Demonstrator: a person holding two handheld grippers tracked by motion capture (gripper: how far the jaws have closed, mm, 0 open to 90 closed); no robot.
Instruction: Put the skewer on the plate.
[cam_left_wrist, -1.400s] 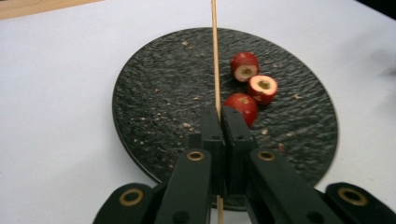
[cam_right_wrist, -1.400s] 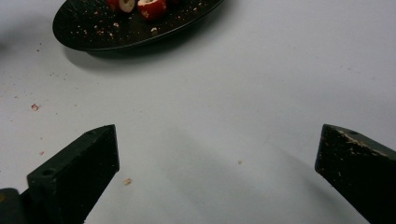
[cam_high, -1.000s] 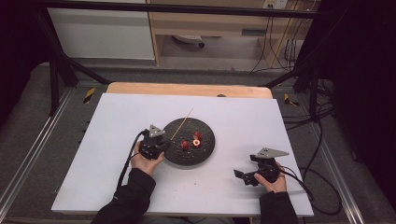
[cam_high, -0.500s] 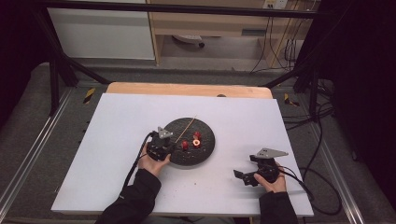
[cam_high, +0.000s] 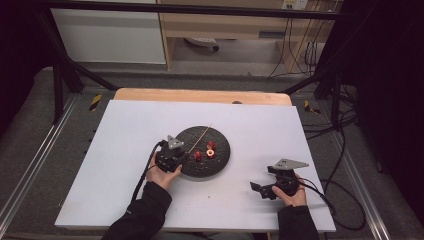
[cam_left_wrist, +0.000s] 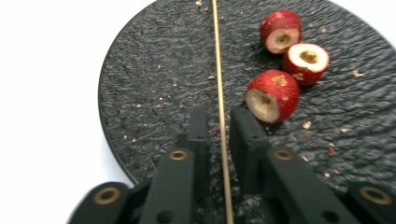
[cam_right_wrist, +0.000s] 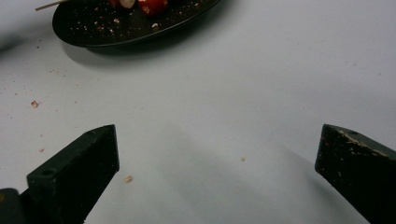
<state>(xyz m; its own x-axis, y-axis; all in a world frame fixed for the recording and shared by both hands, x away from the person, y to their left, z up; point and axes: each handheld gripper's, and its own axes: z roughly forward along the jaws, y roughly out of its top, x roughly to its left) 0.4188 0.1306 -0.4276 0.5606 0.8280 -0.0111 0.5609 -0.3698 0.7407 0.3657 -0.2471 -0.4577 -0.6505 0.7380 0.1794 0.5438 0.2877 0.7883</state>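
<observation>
The right tongs (cam_high: 257, 188) are held low over the white counter (cam_high: 125, 150) at its near right, well apart from the plate. In the right gripper view the right tongs (cam_right_wrist: 217, 158) are seen spread wide, with nothing but bare counter (cam_right_wrist: 243, 93) and a few crumbs between the jaws.

Farther in, at the near left edge of the black plate (cam_high: 220, 159), the left tongs (cam_high: 184, 156) are held by a hand (cam_high: 162, 175) coming out of a dark sleeve. In the left gripper view the left tongs (cam_left_wrist: 219, 126) are seen with a narrow gap between the jaws, which have just been opening. The thin wooden skewer (cam_left_wrist: 219, 93) runs through this gap, lying on the plate (cam_left_wrist: 140, 93), and is not pinched by either jaw, so far as can be told.

Just beyond the right jaw, a red hollowed fruit piece (cam_left_wrist: 272, 95) lies on the plate, touching or nearly touching that jaw's tip. Two more fruit pieces (cam_left_wrist: 306, 57) lie close behind it, beside the skewer but apart from it. Crumbs are scattered over the plate's dark surface.

In the high view the skewer (cam_high: 201, 135) is seen reaching toward the far edge of the plate, and the fruit pieces (cam_high: 205, 151) lie near the plate's middle.
</observation>
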